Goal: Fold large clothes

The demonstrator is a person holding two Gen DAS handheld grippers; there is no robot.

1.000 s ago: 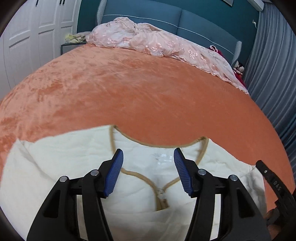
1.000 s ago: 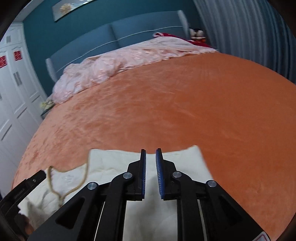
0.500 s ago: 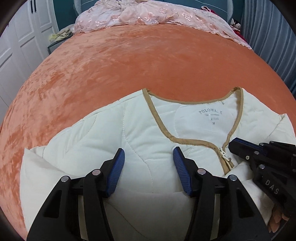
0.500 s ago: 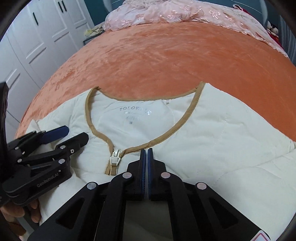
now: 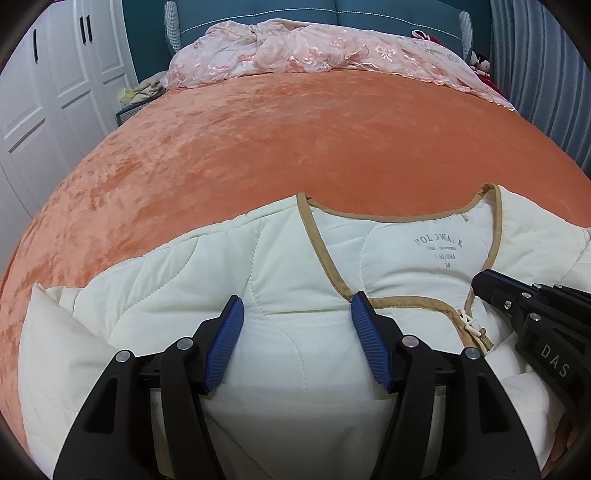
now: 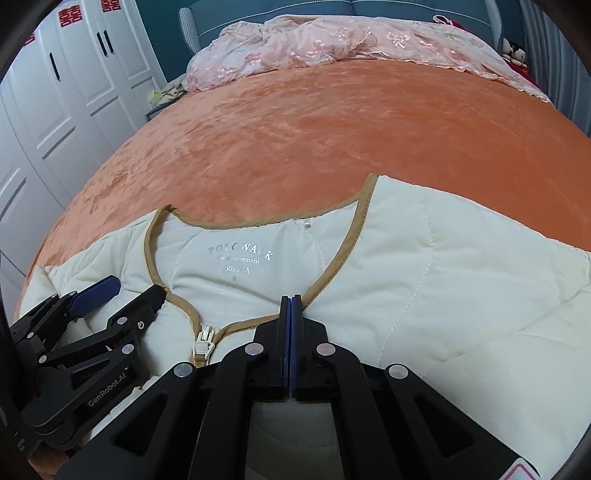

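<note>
Cream jacket (image 5: 280, 273) flat at bed (image 5: 295, 140) near edge, collar toward headboard. Left gripper (image 5: 297, 332) jaws apart; right gripper (image 6: 290, 301) jaws together. Pink quilt (image 5: 332, 51) at far edge.

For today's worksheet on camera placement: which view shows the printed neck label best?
The right wrist view: the neck label sits near centre, its brand lettering large and legible. In the left wrist view it lies further right, smaller and fainter.

Home bedroom. Orange velvet bedspread (image 5: 295, 140) ahead of fingers; pink lace bedding (image 5: 332, 51) against teal padded headboard (image 5: 332, 11) beyond; white wardrobe doors (image 5: 55, 92) left, grey curtain (image 5: 546, 74) right.
</note>
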